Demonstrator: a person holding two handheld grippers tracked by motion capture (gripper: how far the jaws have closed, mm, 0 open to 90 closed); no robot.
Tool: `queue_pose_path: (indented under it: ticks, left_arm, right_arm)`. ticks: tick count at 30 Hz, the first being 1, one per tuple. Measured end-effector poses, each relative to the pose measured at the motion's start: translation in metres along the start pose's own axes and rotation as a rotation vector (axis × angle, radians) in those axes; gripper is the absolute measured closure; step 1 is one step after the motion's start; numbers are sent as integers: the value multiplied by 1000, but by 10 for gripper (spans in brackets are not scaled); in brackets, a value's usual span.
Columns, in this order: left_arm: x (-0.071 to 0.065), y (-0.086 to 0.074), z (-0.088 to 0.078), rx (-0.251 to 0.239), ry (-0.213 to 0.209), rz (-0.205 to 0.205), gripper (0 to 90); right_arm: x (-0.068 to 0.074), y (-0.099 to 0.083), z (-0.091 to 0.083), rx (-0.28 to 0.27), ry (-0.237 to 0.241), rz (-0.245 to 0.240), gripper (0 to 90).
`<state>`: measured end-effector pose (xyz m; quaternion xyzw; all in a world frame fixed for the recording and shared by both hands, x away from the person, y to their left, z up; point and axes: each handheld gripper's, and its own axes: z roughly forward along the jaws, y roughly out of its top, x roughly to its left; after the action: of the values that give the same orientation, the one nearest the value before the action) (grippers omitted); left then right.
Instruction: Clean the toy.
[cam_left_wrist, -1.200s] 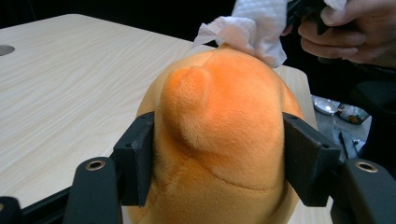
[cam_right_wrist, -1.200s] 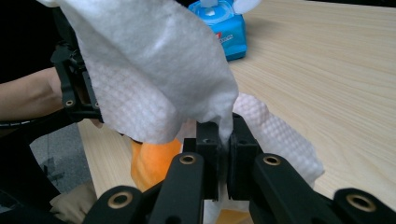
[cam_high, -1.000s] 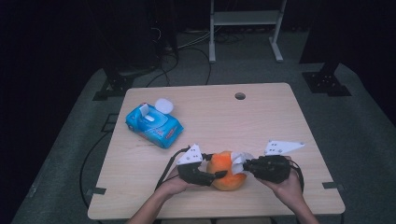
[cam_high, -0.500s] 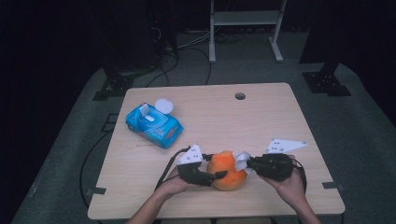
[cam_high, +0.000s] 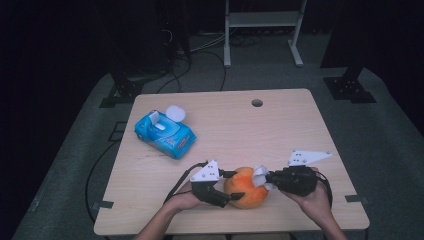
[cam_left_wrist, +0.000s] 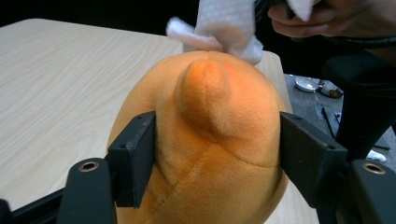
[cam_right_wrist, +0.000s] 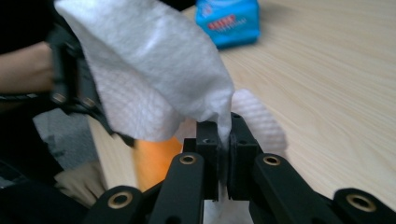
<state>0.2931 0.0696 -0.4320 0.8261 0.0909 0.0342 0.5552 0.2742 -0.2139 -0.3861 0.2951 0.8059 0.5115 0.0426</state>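
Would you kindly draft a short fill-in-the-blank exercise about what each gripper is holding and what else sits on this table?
1. The left gripper has its jaws closed on the round plush toy, whose colour is ____.
2. The right gripper pinches a white ____ between its jaws.
3. The white wipe touches the toy at its ____.
4. The soft pack of wipes on the light wooden table is ____ in colour.

Missing words: orange; wipe; top; blue
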Motion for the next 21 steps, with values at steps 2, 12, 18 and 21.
queue_pose_path:
  ticks: [2,12,18,21]
  left_arm:
    - [-3,0,2,8,-4,14,323]
    - [-4,0,2,14,-9,33,337]
    - [-8,0,6,7,-13,34,342]
    - [-11,0,8,19,-20,45,342]
  right_arm:
    - [7,4,7,-12,42,-8,849]
    - [-7,0,5,-7,-18,39,849]
    - [10,6,12,-25,64,-6,849]
    - [22,10,21,-17,93,-35,849]
